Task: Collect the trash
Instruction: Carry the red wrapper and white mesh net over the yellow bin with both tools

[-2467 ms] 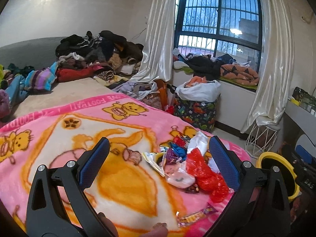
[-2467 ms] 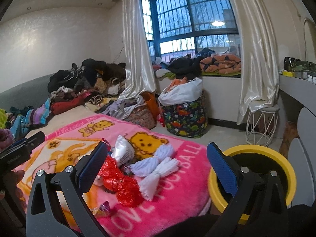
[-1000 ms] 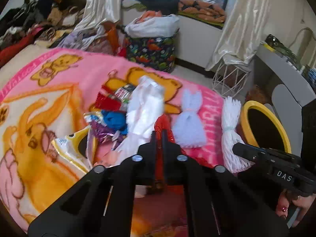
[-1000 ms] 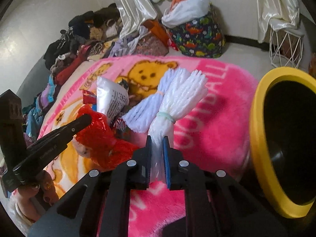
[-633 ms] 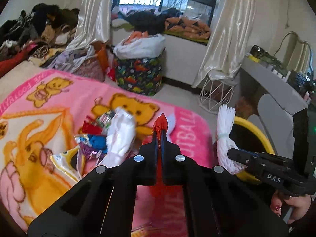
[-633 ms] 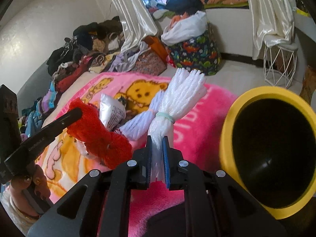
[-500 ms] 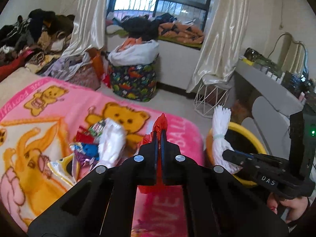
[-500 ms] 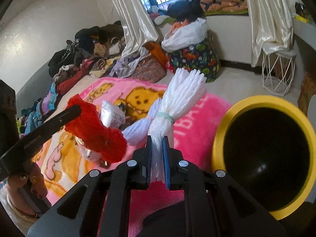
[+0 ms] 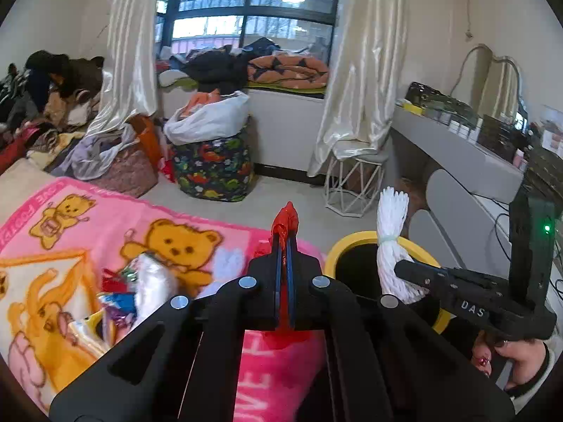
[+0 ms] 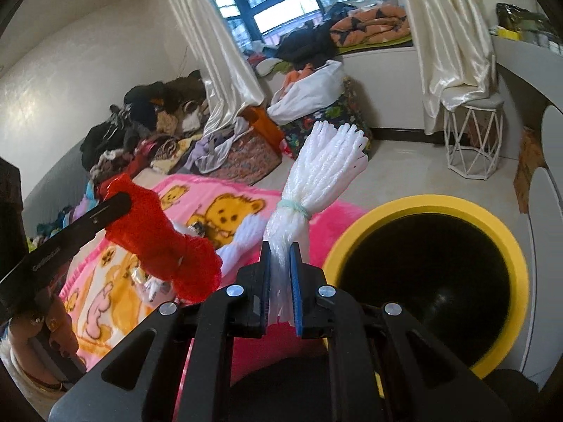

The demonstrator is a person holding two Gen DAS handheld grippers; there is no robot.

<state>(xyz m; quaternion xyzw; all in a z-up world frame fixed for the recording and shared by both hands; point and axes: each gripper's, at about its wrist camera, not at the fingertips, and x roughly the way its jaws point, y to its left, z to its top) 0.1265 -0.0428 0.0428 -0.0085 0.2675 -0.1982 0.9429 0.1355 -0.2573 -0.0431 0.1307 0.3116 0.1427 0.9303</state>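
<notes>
Looking along the left tongs (image 9: pixel 284 246), the jaws stand pressed together on one red mesh bundle (image 9: pixel 286 216), whose tip pokes up past the blades while the rest hangs hidden below them. It is gripped by its neck, likely so the loose netting cannot spill on the way to the yellow-rimmed bin (image 9: pixel 355 242), which stands just beside the corner of the bed. Above that bin's mouth, the right tongs (image 9: pixel 408 274) come in from the right, closed on one white net bundle (image 9: pixel 390 232) held upright; a person's hand (image 9: pixel 517 355) grips the handle low at the right. On the pink blanket (image 9: pixel 88 221) a heap of wrappers (image 9: pixel 140 292) remains; blur makes a count unsure, perhaps four or five pieces, plus one pale net bundle (image 9: pixel 228 263) near the edge.

From the right wrist view, the right tongs (image 10: pixel 280 274) clamp the white net bundle (image 10: pixel 323 172) below its green tie (image 10: pixel 293 207), a sensible hold since the tie keeps the strands together. One bin (image 10: pixel 429 211) gapes just to the right, dark and seemingly empty. At the left, the left tongs (image 10: pixel 116 207) carry the red mesh bundle (image 10: pixel 165 246) over the blanket (image 10: pixel 218 204), short of the bin. Two items are therefore in hand, one per tool, and neither has been dropped yet.
</notes>
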